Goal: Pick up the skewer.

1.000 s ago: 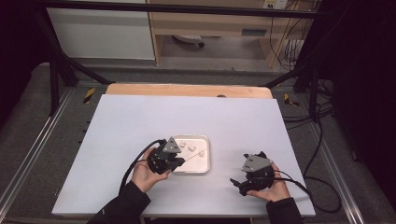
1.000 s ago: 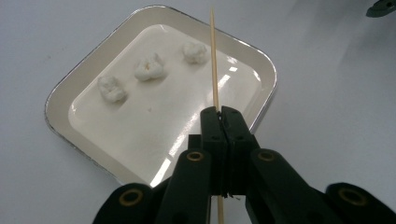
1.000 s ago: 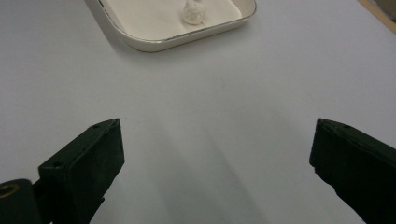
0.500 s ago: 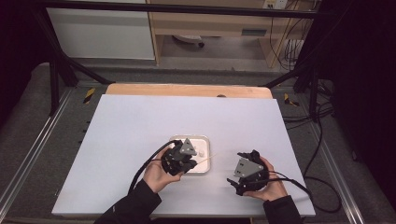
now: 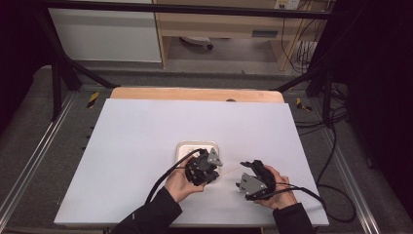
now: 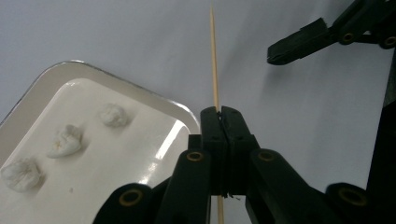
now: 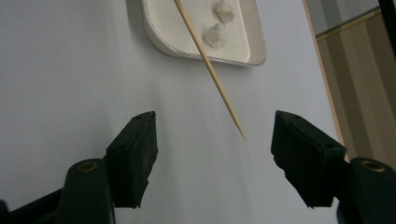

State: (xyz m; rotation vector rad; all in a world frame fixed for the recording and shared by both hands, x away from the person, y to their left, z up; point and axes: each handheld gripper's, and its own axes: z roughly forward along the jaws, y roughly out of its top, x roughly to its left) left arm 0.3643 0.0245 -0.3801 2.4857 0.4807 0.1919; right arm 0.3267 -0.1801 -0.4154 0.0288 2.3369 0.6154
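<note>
From above, the left hand-held gripper point(image 5: 207, 168) hovered beside the white tray point(image 5: 185, 147) on the table point(image 5: 136, 146); its own view showed it pinching a wooden skewer point(image 6: 215, 60); the right hand-held gripper point(image 7: 212, 158), spread but lately narrowing, framed the tip

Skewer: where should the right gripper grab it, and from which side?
Grip the free, pointed end of the skewer, head-on along its length. The left gripper is shut on its other end and aims the tip between the right gripper's open fingers, which have just been closing.
</note>
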